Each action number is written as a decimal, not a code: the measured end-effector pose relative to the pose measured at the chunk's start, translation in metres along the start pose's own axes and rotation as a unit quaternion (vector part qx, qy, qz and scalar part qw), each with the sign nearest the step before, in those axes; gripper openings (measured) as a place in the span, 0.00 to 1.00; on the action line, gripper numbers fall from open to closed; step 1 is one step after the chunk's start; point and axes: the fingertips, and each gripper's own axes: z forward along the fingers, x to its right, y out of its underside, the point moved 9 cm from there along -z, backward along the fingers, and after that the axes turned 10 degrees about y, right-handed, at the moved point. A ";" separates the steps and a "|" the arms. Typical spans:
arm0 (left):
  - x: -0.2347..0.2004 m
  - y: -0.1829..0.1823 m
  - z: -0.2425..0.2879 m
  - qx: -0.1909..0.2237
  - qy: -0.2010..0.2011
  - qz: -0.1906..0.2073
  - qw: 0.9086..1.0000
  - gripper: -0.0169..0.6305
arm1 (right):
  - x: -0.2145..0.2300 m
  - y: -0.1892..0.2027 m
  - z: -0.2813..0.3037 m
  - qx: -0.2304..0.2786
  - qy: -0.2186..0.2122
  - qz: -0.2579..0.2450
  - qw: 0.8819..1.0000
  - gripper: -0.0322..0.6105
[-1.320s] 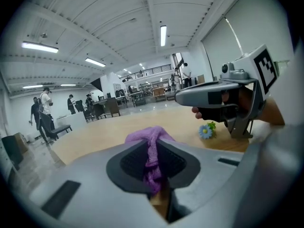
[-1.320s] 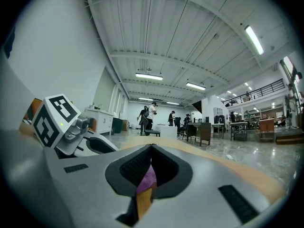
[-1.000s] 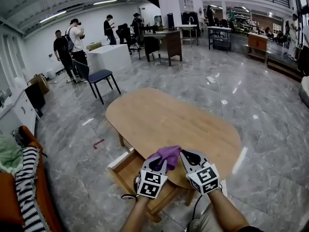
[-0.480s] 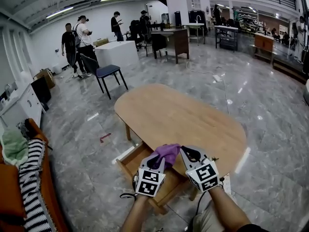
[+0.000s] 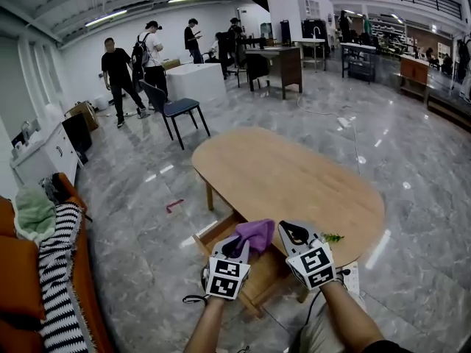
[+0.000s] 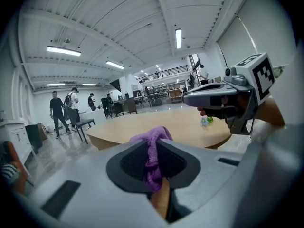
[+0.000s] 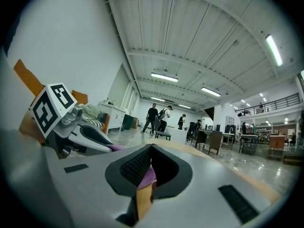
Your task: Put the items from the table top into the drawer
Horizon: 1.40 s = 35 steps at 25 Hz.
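Observation:
My left gripper [image 5: 243, 244] is shut on a purple cloth [image 5: 255, 233] and holds it above the near left corner of the oval wooden table [image 5: 294, 171]. In the left gripper view the cloth [image 6: 151, 148] is pinched between the jaws of the left gripper [image 6: 154, 145] and hangs through them. An open wooden drawer [image 5: 208, 239] juts out from under the table, below the grippers. My right gripper [image 5: 285, 232] is close on the right, shut and empty; in the right gripper view its tips [image 7: 151, 149] meet, with the cloth [image 7: 147, 177] seen behind them. A small flower sprig [image 5: 332, 237] lies on the table's near edge.
An orange sofa [image 5: 18, 285] with a striped cloth stands at the left. A blue chair [image 5: 180, 111] and several people [image 5: 118, 72] are farther back on the grey marble floor. A white power strip [image 5: 350, 274] lies on the floor by the table's near right.
Both grippers and the head have drifted together sideways along the table's near edge, so the table and the drawer sit further right in view. The cloth stays gripped.

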 end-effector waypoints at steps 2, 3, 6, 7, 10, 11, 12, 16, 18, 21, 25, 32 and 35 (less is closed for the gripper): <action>-0.002 0.001 -0.007 0.004 -0.005 0.000 1.000 0.11 | -0.006 0.000 0.001 -0.001 -0.006 -0.001 1.000 0.08; -0.002 0.002 -0.010 0.001 -0.007 -0.003 1.000 0.11 | -0.008 0.000 0.002 -0.002 -0.008 -0.002 1.000 0.08; -0.002 0.006 -0.018 -0.004 -0.013 -0.011 1.000 0.11 | -0.013 -0.001 0.003 -0.002 -0.012 -0.008 1.000 0.08; -0.002 0.008 -0.020 -0.005 -0.014 -0.013 1.000 0.11 | -0.015 -0.001 0.003 -0.001 -0.014 -0.009 1.000 0.08; -0.002 0.014 -0.025 -0.009 -0.018 -0.018 1.000 0.11 | -0.020 -0.003 0.005 -0.001 -0.019 -0.013 1.000 0.08; -0.003 0.016 -0.027 -0.009 -0.020 -0.020 1.000 0.11 | -0.022 -0.003 0.006 -0.001 -0.021 -0.014 1.000 0.08; -0.003 0.017 -0.029 -0.007 -0.022 -0.021 1.000 0.11 | -0.024 -0.003 0.006 -0.001 -0.022 -0.016 1.000 0.08; -0.001 0.025 -0.032 -0.013 -0.026 -0.027 0.999 0.11 | -0.028 -0.002 0.006 0.000 -0.024 -0.022 0.999 0.08; -0.001 0.030 -0.033 -0.016 -0.027 -0.030 0.999 0.11 | -0.030 -0.006 0.006 0.007 -0.022 -0.026 0.999 0.08; -0.003 0.035 -0.034 -0.022 -0.028 -0.035 0.999 0.11 | -0.033 -0.006 0.007 0.004 -0.027 -0.030 0.999 0.08; -0.002 0.045 -0.030 -0.029 -0.027 -0.038 0.999 0.11 | -0.036 -0.004 0.006 0.002 -0.032 -0.038 0.999 0.08; 0.002 0.052 -0.020 -0.038 -0.012 -0.060 0.997 0.11 | -0.036 -0.008 0.006 0.002 -0.034 -0.043 0.998 0.08; 0.003 0.055 -0.016 -0.041 -0.008 -0.062 0.997 0.11 | -0.038 -0.009 0.005 0.003 -0.036 -0.048 0.998 0.08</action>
